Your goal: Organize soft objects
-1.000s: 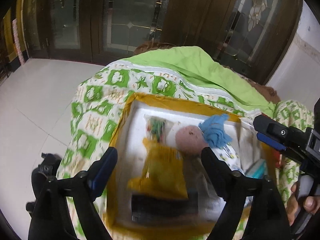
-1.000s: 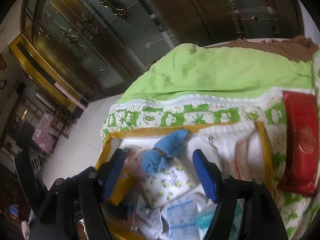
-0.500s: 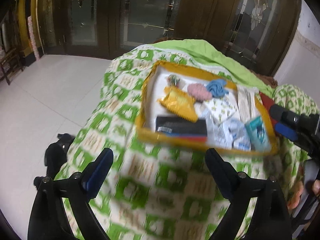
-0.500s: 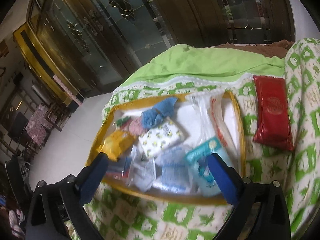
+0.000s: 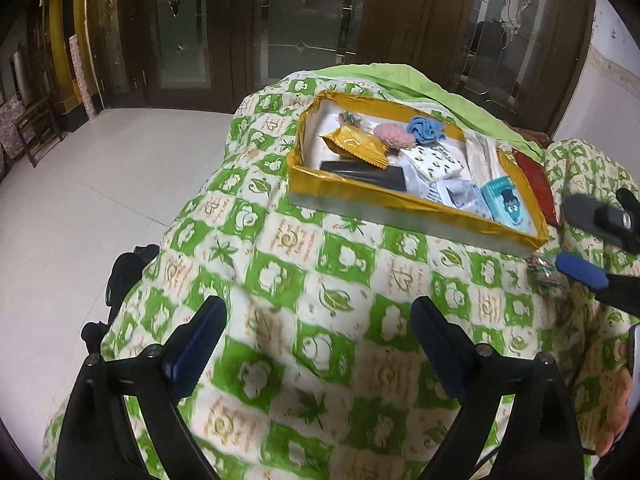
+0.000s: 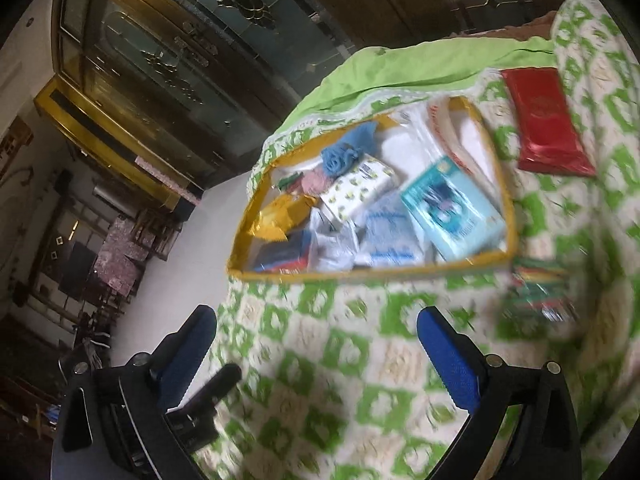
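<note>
Hovering tools, both spread wide and empty, are held short of the yellow-rimmed tray (image 5: 400, 196).
Soft packets fill the tray; a red pouch (image 6: 544, 120) lies just beyond it, nearer the right tool (image 6: 316, 344) than the left tool (image 5: 318, 334).

A yellow-rimmed tray (image 5: 362, 190) of soft packets sits on the green-patterned quilt (image 5: 304, 280).

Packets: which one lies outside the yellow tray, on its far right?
The red packet, flat on the green-patterned blanket beside the tray; the yellow and teal packets lie inside.
</note>
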Demonstrator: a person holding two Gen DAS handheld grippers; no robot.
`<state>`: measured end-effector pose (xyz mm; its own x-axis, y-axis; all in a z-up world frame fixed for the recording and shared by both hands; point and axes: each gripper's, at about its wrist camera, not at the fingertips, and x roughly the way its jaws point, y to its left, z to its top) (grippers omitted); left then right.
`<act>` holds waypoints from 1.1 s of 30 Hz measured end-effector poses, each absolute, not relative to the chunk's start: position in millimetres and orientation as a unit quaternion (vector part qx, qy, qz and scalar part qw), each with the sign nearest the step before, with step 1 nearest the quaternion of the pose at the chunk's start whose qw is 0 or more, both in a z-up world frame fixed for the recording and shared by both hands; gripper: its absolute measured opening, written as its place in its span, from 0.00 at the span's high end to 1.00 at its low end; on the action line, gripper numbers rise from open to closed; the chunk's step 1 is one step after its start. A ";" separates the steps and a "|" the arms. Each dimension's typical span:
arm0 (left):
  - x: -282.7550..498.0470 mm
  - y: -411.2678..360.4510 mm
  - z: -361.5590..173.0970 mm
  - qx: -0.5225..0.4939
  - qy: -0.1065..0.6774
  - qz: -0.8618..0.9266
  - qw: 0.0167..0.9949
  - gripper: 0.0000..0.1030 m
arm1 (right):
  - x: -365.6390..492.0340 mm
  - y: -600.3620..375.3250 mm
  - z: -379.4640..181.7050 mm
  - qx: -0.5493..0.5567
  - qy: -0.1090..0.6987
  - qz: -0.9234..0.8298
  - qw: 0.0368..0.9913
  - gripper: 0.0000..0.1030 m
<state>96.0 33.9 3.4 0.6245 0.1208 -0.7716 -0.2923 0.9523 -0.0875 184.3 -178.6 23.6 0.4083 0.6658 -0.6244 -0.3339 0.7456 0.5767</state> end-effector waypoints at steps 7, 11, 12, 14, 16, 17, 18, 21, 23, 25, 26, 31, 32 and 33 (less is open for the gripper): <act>78.3 16.0 15.2 -0.099 0.407 0.105 0.902 0.10 | 139.0 -194.0 24.1 0.111 0.425 0.268 0.857 0.01; 68.8 3.7 23.8 -0.082 0.403 0.096 0.907 0.10 | 116.8 -197.8 27.5 0.079 0.406 0.257 0.874 0.01; 65.9 0.6 26.3 -0.078 0.401 0.094 0.908 0.10 | 112.5 -199.0 29.2 0.074 0.400 0.256 0.877 0.01; 60.4 -3.2 30.5 -0.072 0.399 0.091 0.910 0.10 | 102.9 -203.0 34.7 0.069 0.387 0.254 0.884 0.01; 54.5 -7.3 35.9 -0.065 0.394 0.089 0.912 0.10 | 94.5 -207.4 39.8 0.070 0.377 0.253 0.888 0.01; 52.8 -8.8 37.8 -0.063 0.392 0.088 0.913 0.10 | 89.2 -210.4 42.5 0.072 0.372 0.251 0.891 0.01; 50.0 -10.9 40.9 -0.059 0.389 0.088 0.915 0.09 | 83.8 -213.9 44.8 0.074 0.369 0.251 0.892 0.01; 44.5 -15.6 47.5 -0.053 0.382 0.088 0.918 0.04 | 70.2 -218.2 50.2 0.081 0.371 0.252 0.890 0.01; 39.1 -20.3 53.1 -0.048 0.375 0.087 0.922 0.03 | 60.8 -220.7 53.0 0.078 0.368 0.251 0.892 0.01; 34.0 -25.8 58.3 -0.043 0.369 0.088 0.924 0.00 | 53.1 -221.3 55.8 0.068 0.364 0.248 0.895 0.01; 31.6 -29.4 60.6 -0.037 0.368 0.089 0.925 0.00 | 49.7 -222.2 57.9 0.063 0.361 0.244 0.898 0.01; 23.3 -42.7 63.8 -0.002 0.377 0.108 0.920 0.00 | 43.5 -227.3 67.7 0.050 0.338 0.224 0.913 0.01; 20.9 -43.8 63.9 -0.002 0.377 0.107 0.920 0.00 | 43.6 -230.2 69.6 0.051 0.333 0.219 0.916 0.01; 18.8 -44.2 64.0 -0.004 0.378 0.106 0.920 0.00 | 44.0 -231.4 71.4 0.052 0.330 0.216 0.917 0.01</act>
<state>18.8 -44.2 64.0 0.6923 0.1914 -0.6958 -0.1974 0.9776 0.0726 44.0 -231.4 71.4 0.6886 0.4297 -0.5841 -0.3615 0.9017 0.2371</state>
